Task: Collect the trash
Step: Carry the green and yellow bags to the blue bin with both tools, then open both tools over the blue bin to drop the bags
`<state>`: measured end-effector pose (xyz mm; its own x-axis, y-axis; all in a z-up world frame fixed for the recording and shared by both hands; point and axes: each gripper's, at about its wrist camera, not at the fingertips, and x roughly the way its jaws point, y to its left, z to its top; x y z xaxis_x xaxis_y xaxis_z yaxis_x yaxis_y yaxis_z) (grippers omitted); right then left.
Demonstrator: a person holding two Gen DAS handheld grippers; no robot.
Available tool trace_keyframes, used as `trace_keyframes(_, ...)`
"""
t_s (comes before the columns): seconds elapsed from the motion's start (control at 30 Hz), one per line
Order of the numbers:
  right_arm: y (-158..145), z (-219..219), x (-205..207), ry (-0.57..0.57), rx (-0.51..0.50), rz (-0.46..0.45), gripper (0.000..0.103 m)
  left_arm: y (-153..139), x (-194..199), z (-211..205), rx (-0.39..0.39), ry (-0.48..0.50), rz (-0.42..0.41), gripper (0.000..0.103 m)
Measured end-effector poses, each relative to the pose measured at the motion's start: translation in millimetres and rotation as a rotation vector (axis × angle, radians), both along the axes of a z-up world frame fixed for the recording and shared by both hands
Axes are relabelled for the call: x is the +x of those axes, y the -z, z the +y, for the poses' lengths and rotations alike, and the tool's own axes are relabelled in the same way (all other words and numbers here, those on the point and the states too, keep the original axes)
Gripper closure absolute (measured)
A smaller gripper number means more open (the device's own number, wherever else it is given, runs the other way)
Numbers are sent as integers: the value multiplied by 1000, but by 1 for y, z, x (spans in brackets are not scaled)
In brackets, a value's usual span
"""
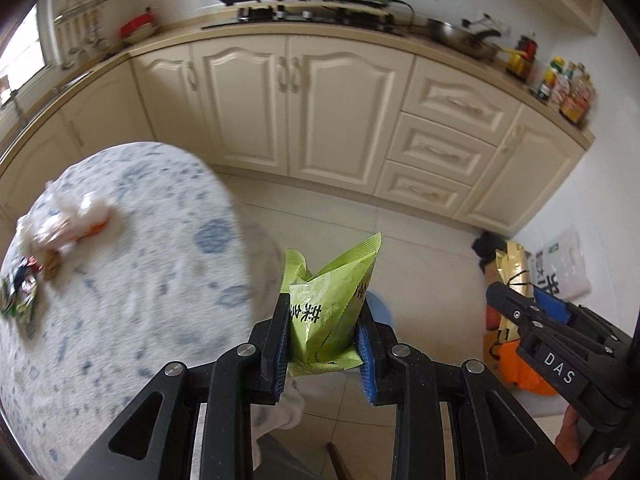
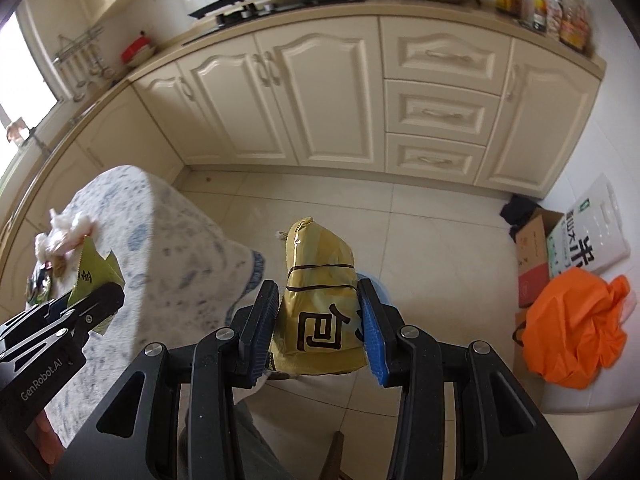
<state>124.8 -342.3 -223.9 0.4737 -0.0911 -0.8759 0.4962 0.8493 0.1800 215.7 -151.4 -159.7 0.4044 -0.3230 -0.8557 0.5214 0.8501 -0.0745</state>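
My left gripper (image 1: 324, 320) is shut on a green snack wrapper (image 1: 332, 300), held above the floor beside the table. My right gripper (image 2: 320, 316) is shut on a gold snack wrapper (image 2: 320, 304), also over the floor. A pale blue round rim (image 2: 374, 286) shows just behind the gold wrapper; I cannot tell what it is. More trash lies on the table's left side: crumpled white tissue (image 1: 68, 216) and small colourful wrappers (image 1: 20, 292). The right gripper with the gold wrapper (image 1: 516, 272) shows at the right of the left wrist view; the left gripper with the green wrapper (image 2: 94, 276) shows at the left of the right wrist view.
A round table with a blue-patterned white cloth (image 1: 132, 280) stands to the left. Cream kitchen cabinets (image 2: 320, 100) run along the back. An orange bag (image 2: 576, 328), a cardboard box (image 2: 532, 256) and a white printed bag (image 2: 592, 240) sit on the floor at right.
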Motion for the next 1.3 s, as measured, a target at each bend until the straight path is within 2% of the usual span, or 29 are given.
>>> trace_keyframes(0.33,26,-56,-9,107,6,70,62,44,52,-85,42,107,61,77)
trace_keyframes(0.53,45,-75,-11,140,43,109,62,64,73,-123,72,156,43,74)
trace_keyframes(0.57,47,-78,-10,144,45,114,62,67,75,-127,77,152,40,71)
trace_keyframes(0.63,51,-80,-9,149,48,123,62,72,81,-134,81,130,37,36)
trace_keyframes(0.7,55,-82,-7,153,53,132,62,77,84,-139,68,134,24,25)
trace_keyframes(0.93,66,-80,5,129,76,150,62,97,89,-133,111,84,60,25)
trace_keyframes(1.1,68,-66,24,80,88,145,62,94,95,-123,111,52,77,24)
trace_keyframes(1.2,66,-57,36,54,111,130,54,89,97,-111,114,23,69,22)
trace_keyframes(1.27,63,-54,42,59,129,121,37,85,97,-104,103,8,72,22)
trace_keyframes(1.3,61,-53,43,61,126,110,34,82,96,-101,98,4,71,20)
